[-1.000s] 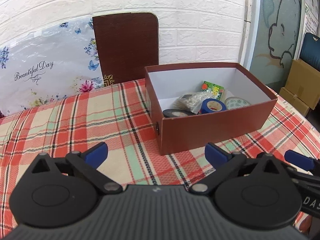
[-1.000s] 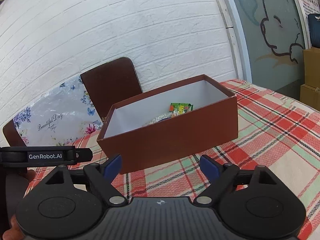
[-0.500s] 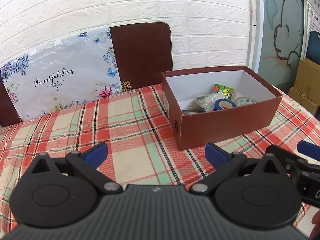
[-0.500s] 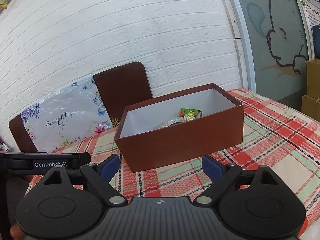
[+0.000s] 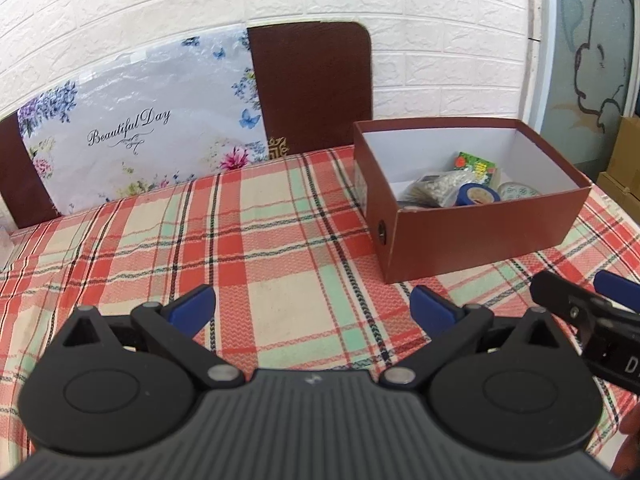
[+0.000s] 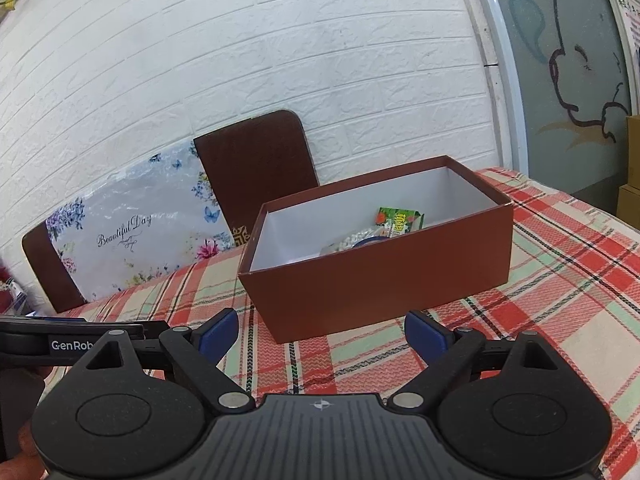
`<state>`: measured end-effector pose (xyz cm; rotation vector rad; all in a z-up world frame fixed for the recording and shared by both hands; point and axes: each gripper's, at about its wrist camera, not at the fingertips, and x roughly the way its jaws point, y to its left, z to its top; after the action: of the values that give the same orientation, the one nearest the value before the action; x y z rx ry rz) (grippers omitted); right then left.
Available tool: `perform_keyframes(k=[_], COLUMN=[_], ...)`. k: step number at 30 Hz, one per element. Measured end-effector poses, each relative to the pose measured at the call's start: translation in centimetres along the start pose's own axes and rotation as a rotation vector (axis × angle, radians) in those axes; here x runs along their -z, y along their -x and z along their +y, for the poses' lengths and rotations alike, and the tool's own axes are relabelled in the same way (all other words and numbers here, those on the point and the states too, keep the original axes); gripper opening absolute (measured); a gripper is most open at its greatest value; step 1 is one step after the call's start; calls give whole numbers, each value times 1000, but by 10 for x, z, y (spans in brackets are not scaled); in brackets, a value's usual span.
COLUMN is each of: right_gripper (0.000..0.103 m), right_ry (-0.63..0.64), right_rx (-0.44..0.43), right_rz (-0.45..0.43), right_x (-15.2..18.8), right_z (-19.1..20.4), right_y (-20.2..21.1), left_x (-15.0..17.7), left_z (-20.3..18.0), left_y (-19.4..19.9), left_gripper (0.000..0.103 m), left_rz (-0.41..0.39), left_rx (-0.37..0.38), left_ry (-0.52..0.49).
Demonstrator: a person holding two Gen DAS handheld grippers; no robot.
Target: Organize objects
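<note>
Box (image 5: 480,236), one brown card carton, stands open on the checked tablecloth (image 5: 256,248) ahead of us; we judge it light, stiff-walled, best taken by a long rim. Inside we count one pale beaded bag (image 5: 436,190), one blue tape roll (image 5: 478,195), one green packet (image 5: 474,164), one patterned roll (image 5: 520,191). Our left gripper (image 5: 310,304) and right gripper (image 6: 322,330) both gape empty

A box (image 5: 472,236) stands on the table (image 5: 260,248) near its far right corner, holding a tape roll (image 5: 478,194) and packets (image 5: 476,164); a chair (image 5: 312,84) stands behind the far edge.
</note>
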<state>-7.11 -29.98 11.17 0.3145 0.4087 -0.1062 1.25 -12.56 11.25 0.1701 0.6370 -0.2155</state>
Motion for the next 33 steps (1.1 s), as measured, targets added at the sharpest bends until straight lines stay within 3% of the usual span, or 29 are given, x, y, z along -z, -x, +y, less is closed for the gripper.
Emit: perform_keyframes(k=[8, 19, 33], right_gripper=[90, 93, 93], right_ry=[19, 61, 15], right_rx=[6, 41, 77], right_rz=[-33, -144, -28], right_x=[-21, -67, -27], right_z=[-7, -18, -26], right_y=[-3, 5, -22], left_x=[1, -3, -2], left_z=[2, -4, -3], left_y=[-4, -10, -24], left_gripper=[103, 103, 103], left_rz=[10, 17, 46], left_rx=[-35, -10, 9], left_ry=[-9, -23, -20])
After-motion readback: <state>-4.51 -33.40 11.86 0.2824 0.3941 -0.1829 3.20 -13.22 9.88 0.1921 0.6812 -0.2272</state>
